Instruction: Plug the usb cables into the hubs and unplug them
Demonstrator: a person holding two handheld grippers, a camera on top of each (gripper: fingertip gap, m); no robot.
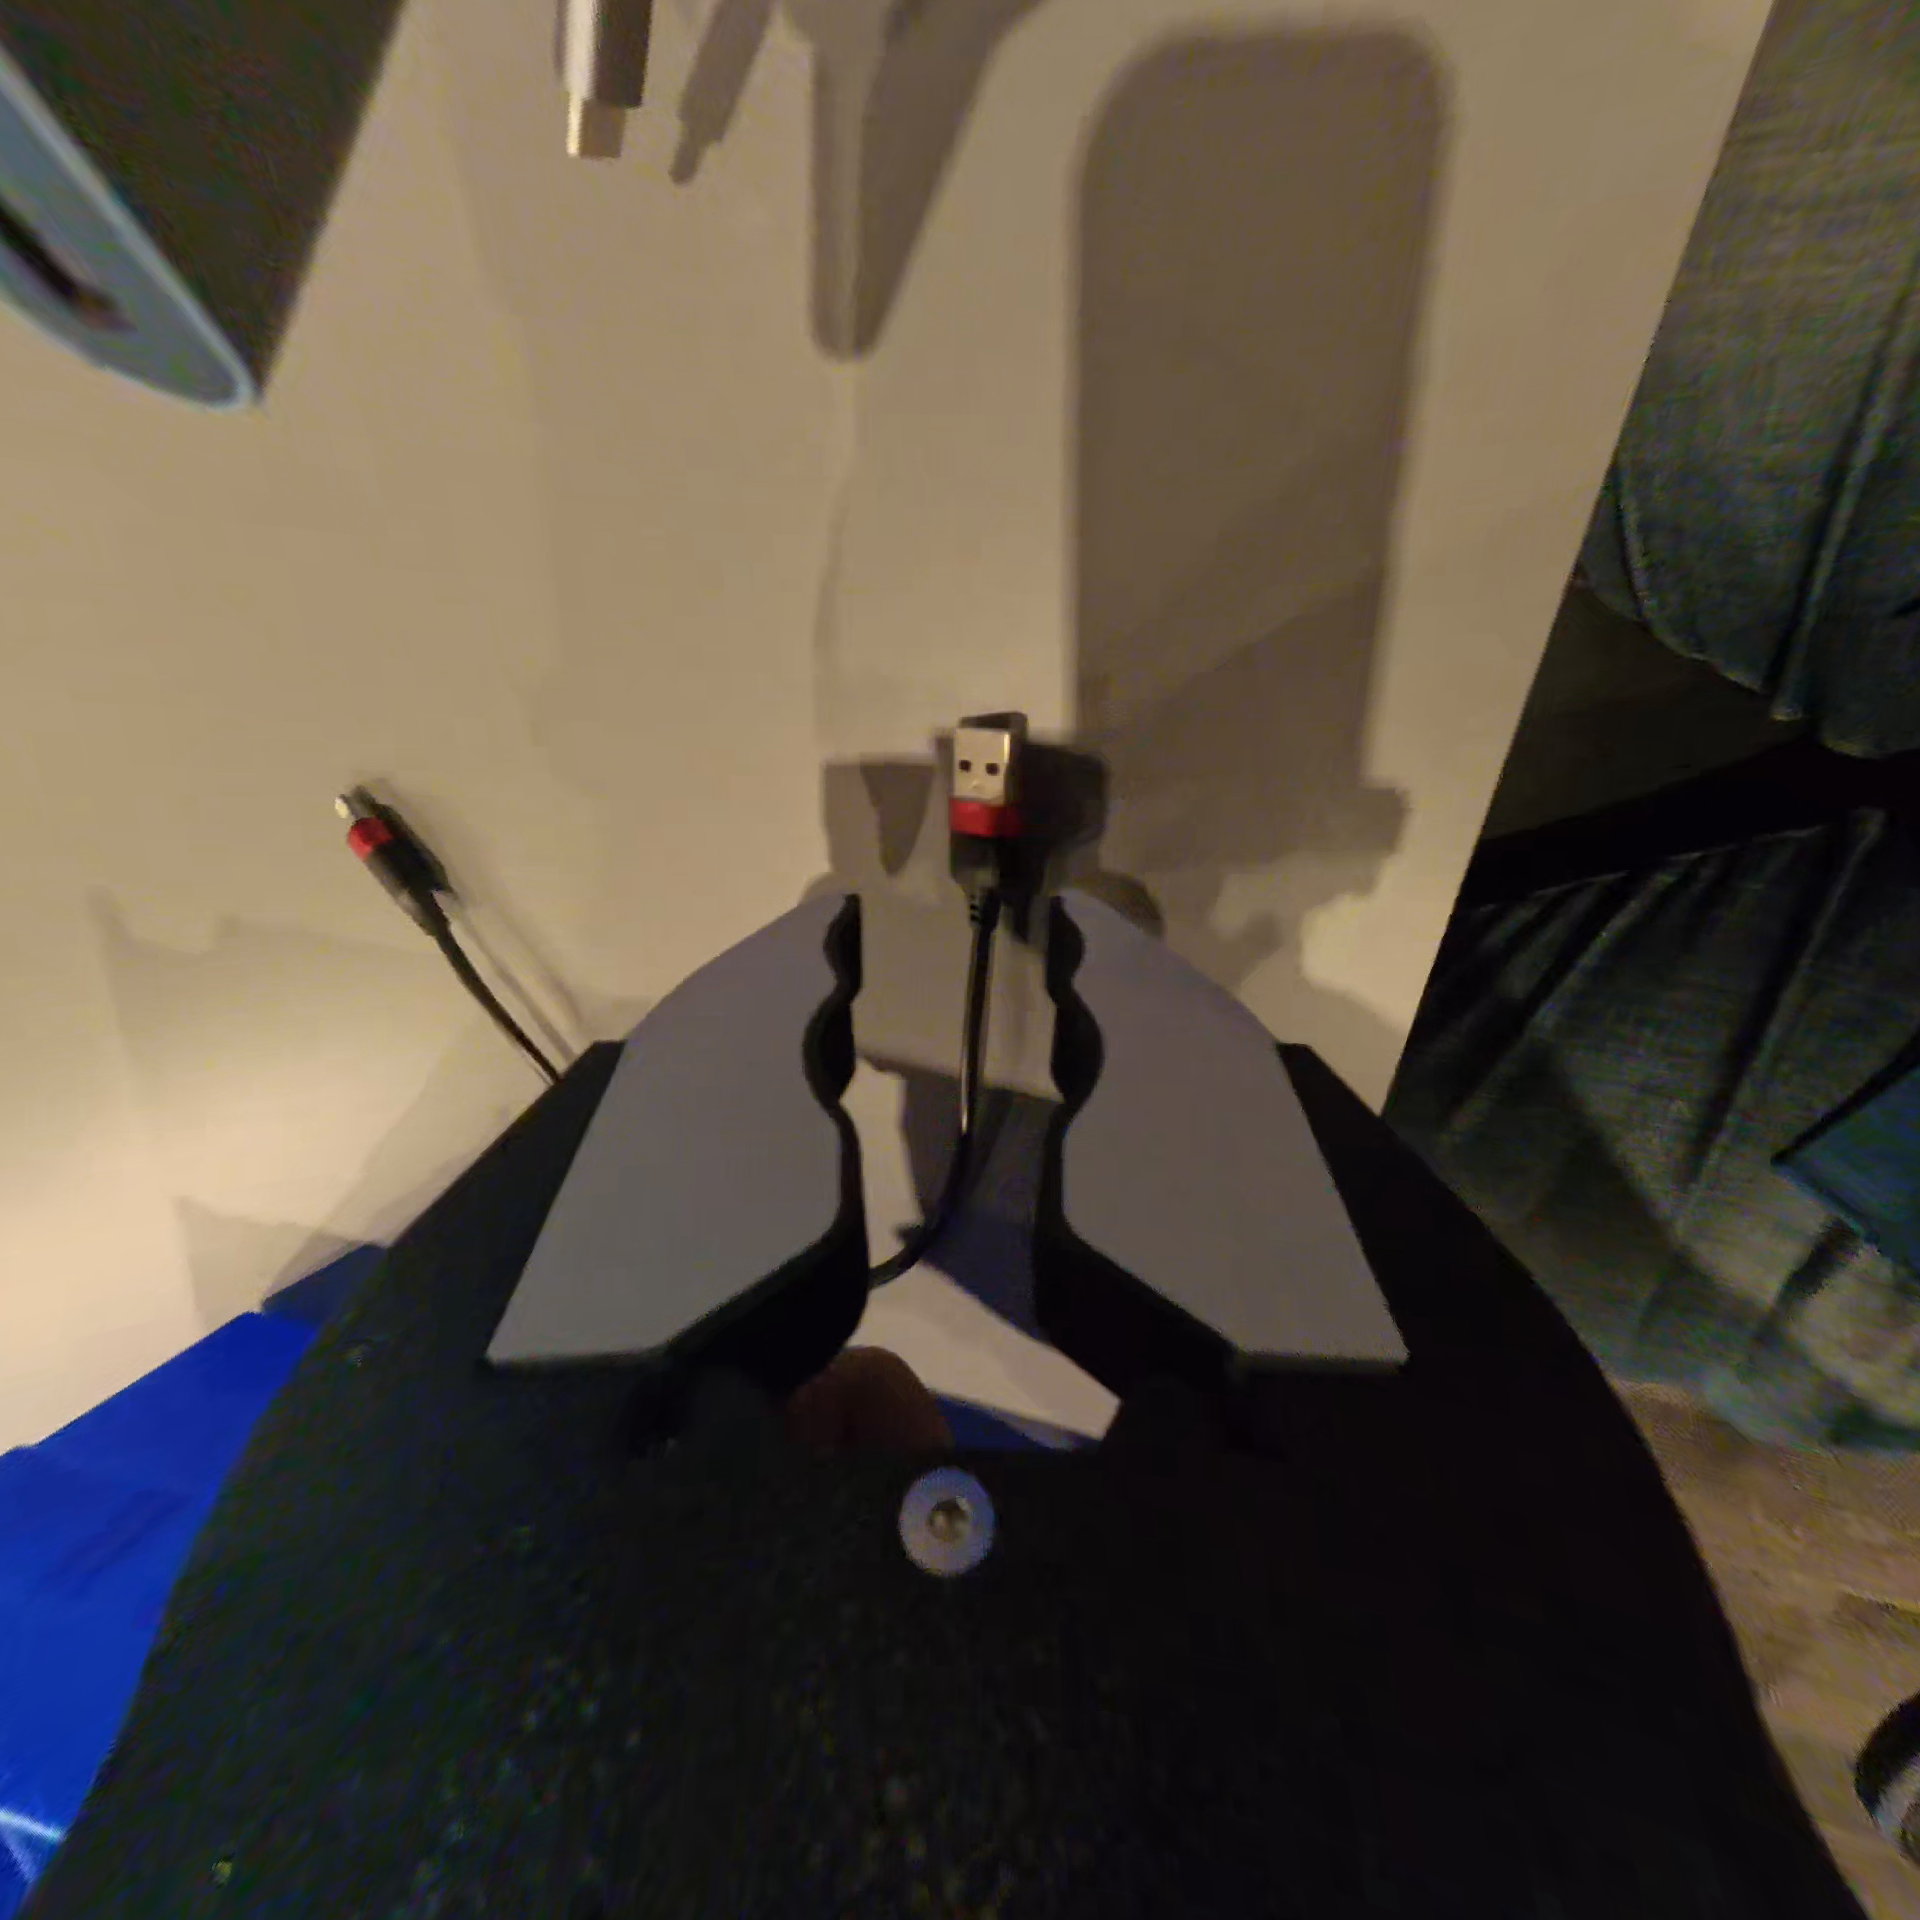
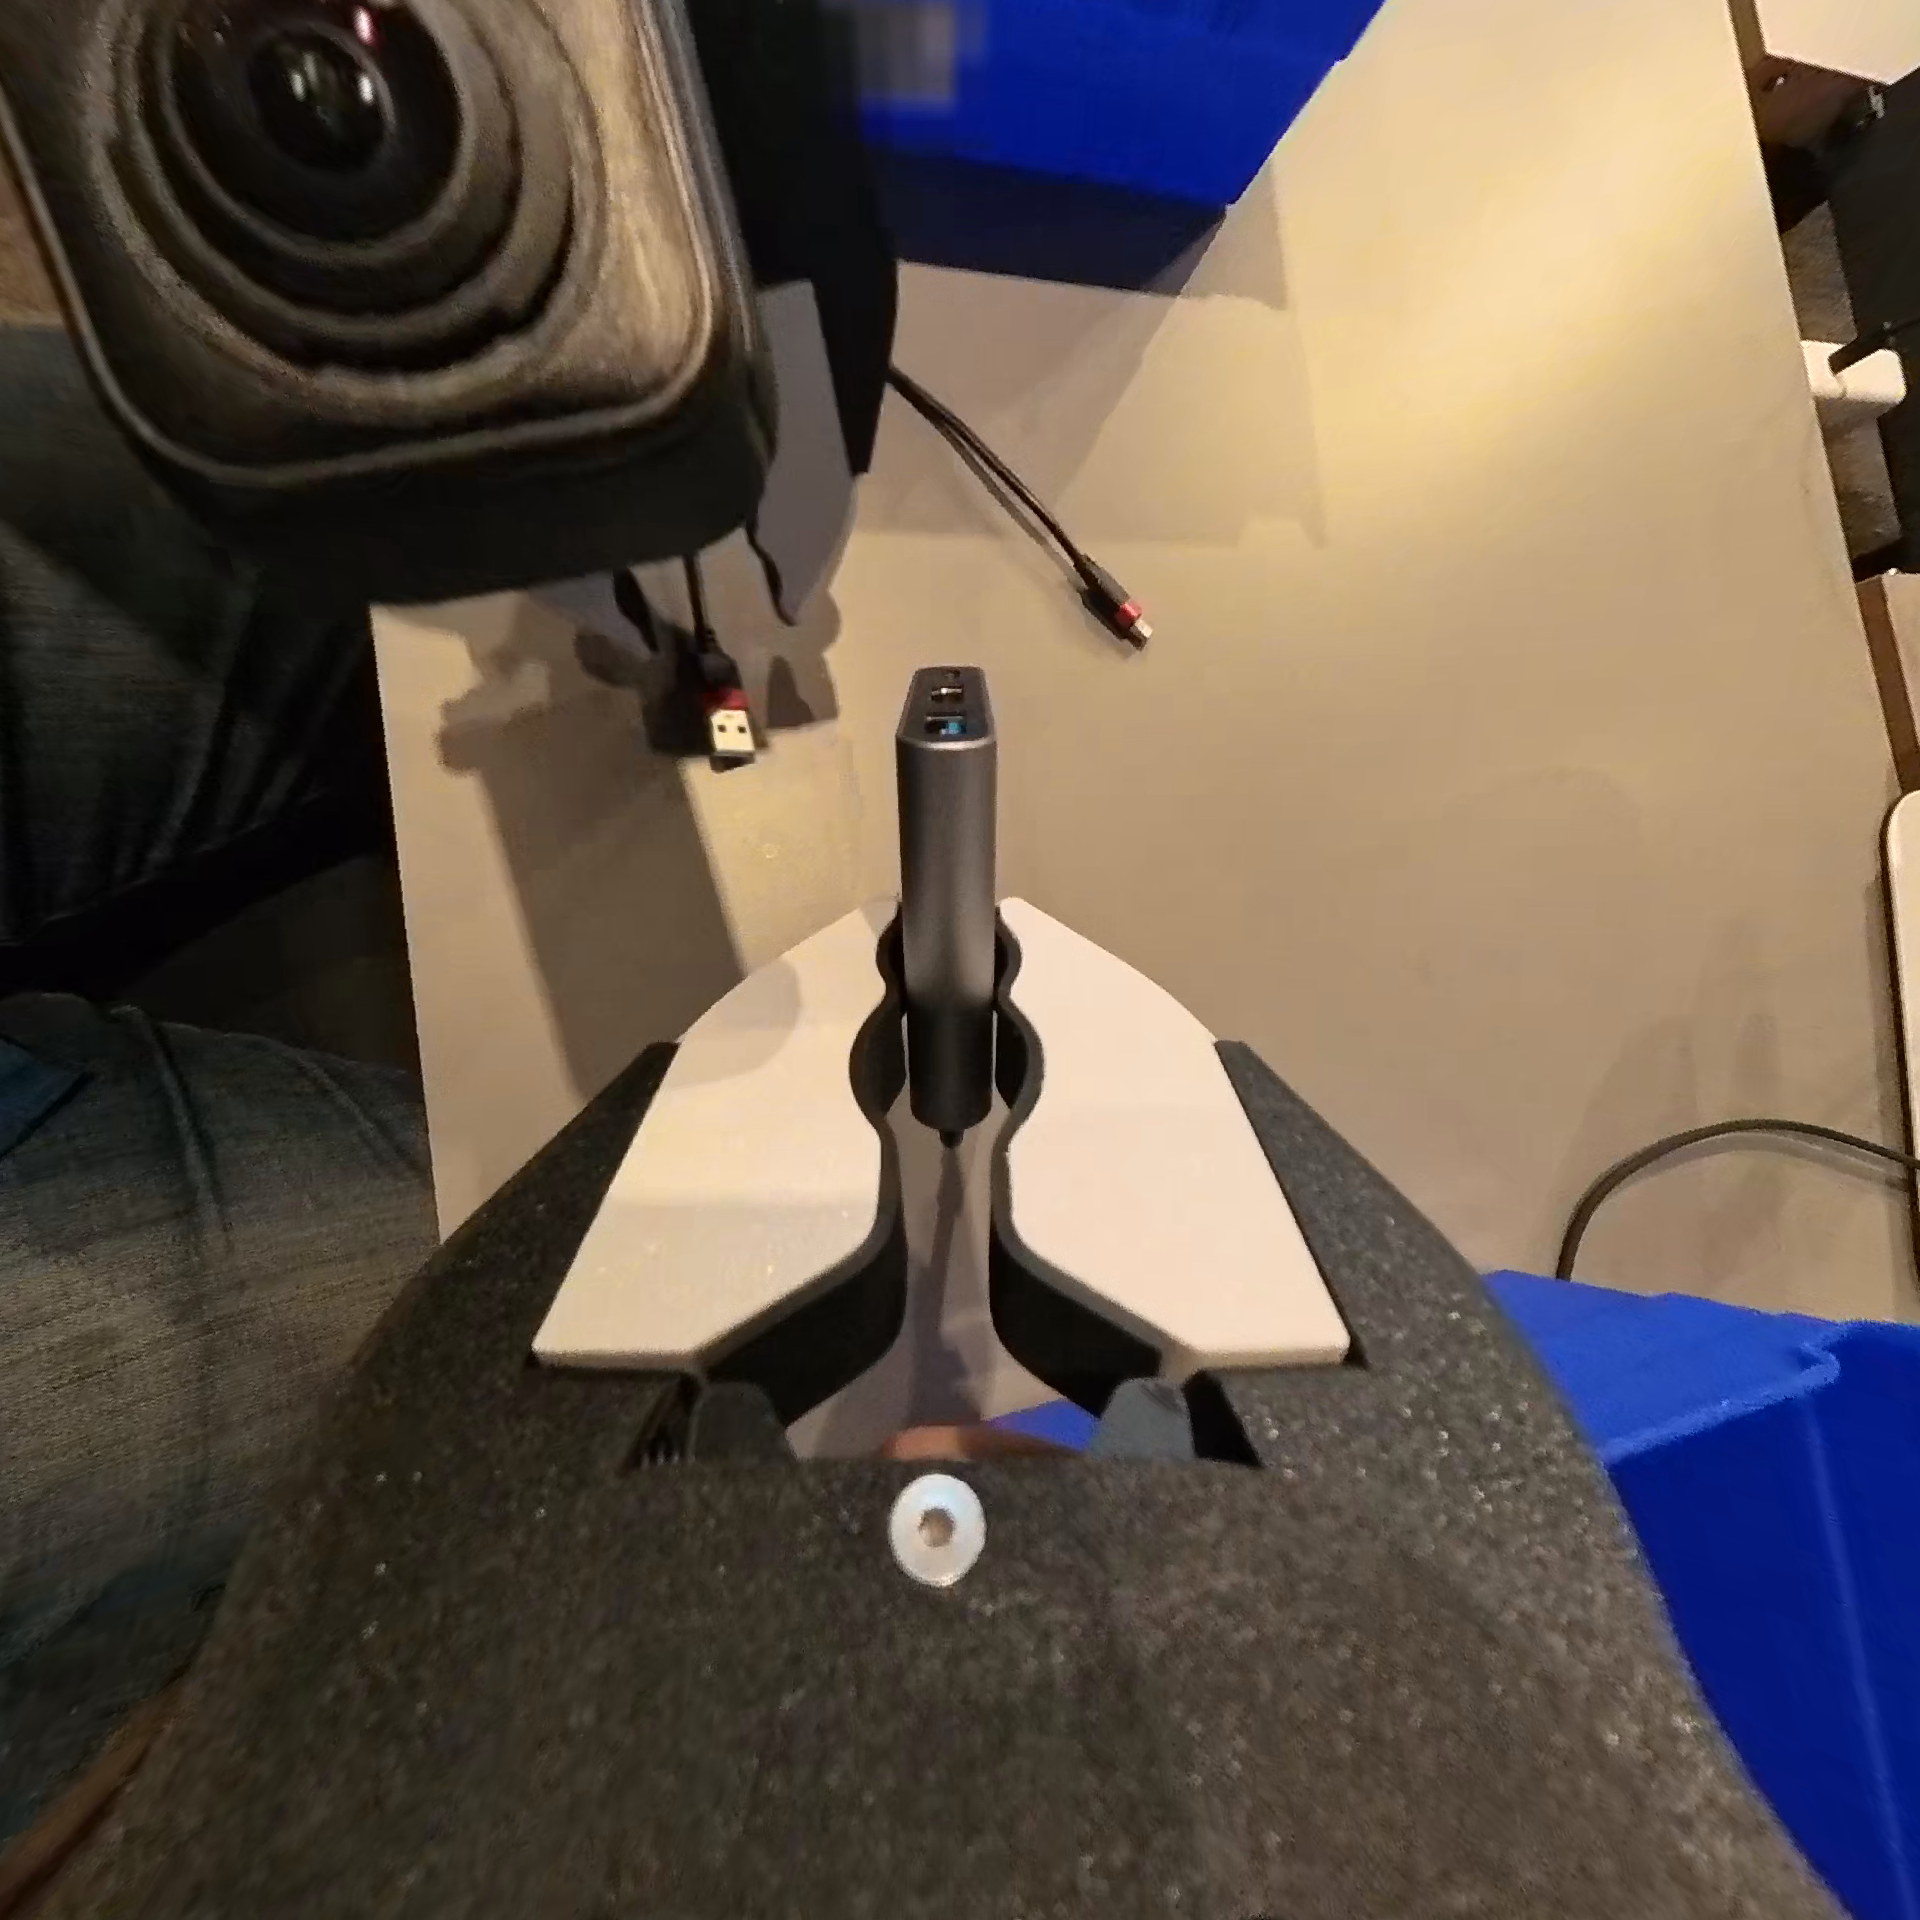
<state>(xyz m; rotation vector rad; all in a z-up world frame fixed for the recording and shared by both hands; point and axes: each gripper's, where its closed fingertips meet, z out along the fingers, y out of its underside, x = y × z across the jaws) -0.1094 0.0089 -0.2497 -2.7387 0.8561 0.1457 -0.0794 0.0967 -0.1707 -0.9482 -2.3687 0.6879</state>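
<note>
Between the tips of the right gripper (image 2: pixel 950 961) stands a slim dark grey hub (image 2: pixel 945 821), clamped near its lower end by the two pale fingers (image 2: pixel 769 1132), its port end pointing away from the camera with two sockets visible on the far face. A thin lead leaves the hub's near end and runs back between the jaws. Ahead and to the left of it hangs a USB-A plug (image 2: pixel 727 722) with a red collar and black cable, below the left gripper's camera (image 2: pixel 343 239), which fills the upper left corner.

From the left wrist view, the left gripper (image 1: pixel 956 925) has a clear gap between its grey fingers (image 1: pixel 717 1122); the plug (image 1: pixel 987 774) lies just beyond the tips and its cable (image 1: pixel 971 1029) runs back through the gap without visibly touching either pad, so nothing is pinched. The cable's other, smaller connector (image 1: pixel 369 831), also red-collared, lies on the pale table (image 1: pixel 520 623) to the left. Blue bins (image 2: pixel 1704 1455) sit at the table edges, and dark fabric (image 1: pixel 1714 727) borders the right.
</note>
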